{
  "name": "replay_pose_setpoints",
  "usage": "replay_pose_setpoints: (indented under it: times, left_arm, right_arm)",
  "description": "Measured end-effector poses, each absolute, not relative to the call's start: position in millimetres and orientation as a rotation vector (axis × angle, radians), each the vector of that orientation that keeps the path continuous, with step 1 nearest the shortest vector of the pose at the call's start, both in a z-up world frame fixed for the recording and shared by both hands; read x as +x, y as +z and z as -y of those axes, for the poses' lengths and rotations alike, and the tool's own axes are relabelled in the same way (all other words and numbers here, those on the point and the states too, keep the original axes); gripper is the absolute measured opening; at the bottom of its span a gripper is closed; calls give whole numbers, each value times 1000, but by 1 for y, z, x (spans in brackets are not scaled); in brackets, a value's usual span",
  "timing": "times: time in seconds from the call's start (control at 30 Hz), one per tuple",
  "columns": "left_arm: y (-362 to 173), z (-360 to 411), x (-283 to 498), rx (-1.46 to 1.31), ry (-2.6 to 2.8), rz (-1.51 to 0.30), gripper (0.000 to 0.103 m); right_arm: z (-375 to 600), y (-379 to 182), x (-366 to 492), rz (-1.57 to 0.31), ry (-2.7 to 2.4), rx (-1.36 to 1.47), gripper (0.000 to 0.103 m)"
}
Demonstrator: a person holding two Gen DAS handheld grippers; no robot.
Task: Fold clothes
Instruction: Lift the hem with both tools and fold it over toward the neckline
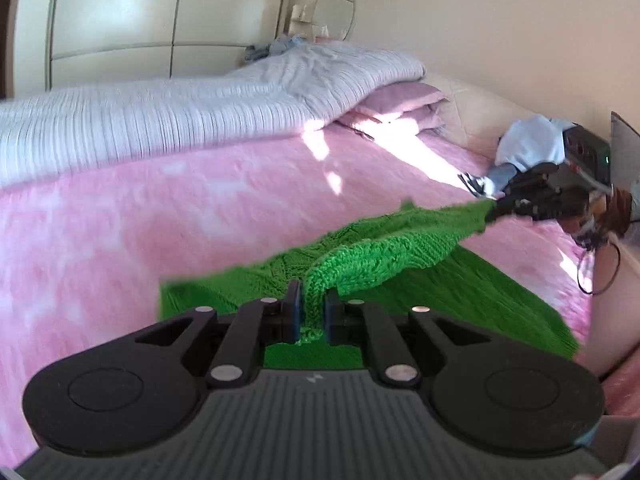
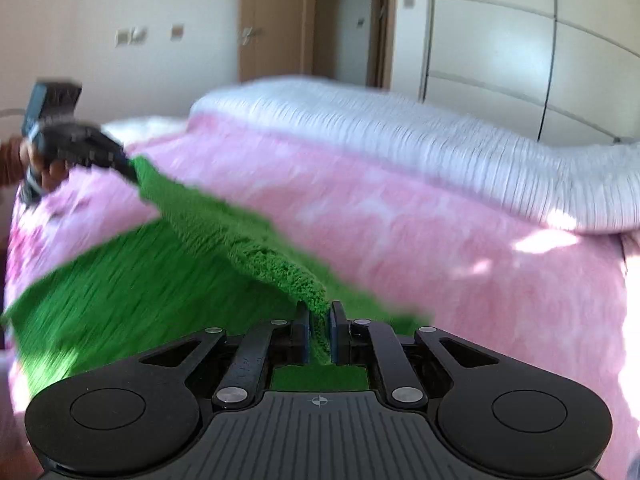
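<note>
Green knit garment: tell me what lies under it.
Under the green knit garment, pinched by the left gripper and right gripper, lies the pink blanket. The lifted edge shades more green knit. Whatever that lower layer covers is hidden.

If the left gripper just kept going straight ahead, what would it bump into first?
The left gripper, shut on the green knitted garment, would push into that raised fold first, then probably the pink blanket; depth is hard to judge.

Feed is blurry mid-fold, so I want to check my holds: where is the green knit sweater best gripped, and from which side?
Grip the green knit sweater at the two ends of its lifted edge, where the left claw and right claw already pinch it. Come in from the near side: that edge hangs raised between them, the rest lying on the pink blanket.
</note>
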State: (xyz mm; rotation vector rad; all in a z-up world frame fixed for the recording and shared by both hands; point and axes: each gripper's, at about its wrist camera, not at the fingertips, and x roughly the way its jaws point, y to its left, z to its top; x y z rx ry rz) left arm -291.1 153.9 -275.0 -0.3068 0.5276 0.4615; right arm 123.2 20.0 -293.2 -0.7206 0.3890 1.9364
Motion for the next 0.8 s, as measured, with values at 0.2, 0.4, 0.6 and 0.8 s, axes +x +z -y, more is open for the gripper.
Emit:
replay_pose_setpoints:
  times: [0.2,0.4,0.6,0.8]
  left_arm:
    - [-302,-82,-309,-348,584,-630,24]
    - [-312,-69,-317,-653,753,-559,38]
    - [-340,-85,-325,-1152,765,-318,41]
    - [-358,-101,-323,-1270,834,-218,41]
  right_arm:
    - [45,-310,99,-545,1759,-720,15]
    - [64,-306,113,-869,1631,-344,43]
    - [46,-325,137,-1188,1519,-9,45]
    - [25,-353,153,-1357,1378,202,45]
